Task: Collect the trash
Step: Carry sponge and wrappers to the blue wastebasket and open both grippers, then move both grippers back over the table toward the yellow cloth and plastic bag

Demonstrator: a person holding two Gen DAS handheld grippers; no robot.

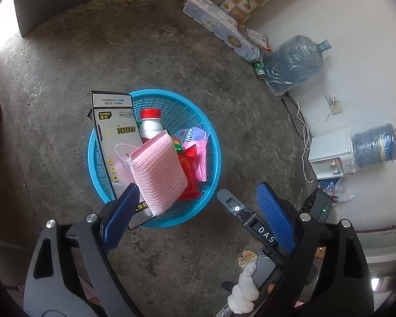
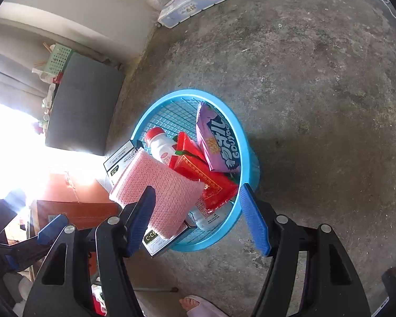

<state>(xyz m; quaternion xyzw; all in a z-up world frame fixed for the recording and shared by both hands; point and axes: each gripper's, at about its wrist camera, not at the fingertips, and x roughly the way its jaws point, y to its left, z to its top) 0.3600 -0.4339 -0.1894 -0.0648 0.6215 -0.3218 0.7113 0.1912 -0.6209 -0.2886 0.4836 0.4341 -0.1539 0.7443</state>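
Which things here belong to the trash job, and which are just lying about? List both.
Job: blue basket, pink sponge, charger box, white bottle, red wrapper, purple snack bag.
Lying about: water jug, dispenser, tissue pack.

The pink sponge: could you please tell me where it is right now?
In both wrist views the pink sponge lies on top of the pile in the blue basket, leaning on the grey charger box, beside the red-capped bottle.

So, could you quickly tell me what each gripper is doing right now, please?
Left gripper: open, holding nothing, above the blue basket.
Right gripper: open, holding nothing, over the same basket.
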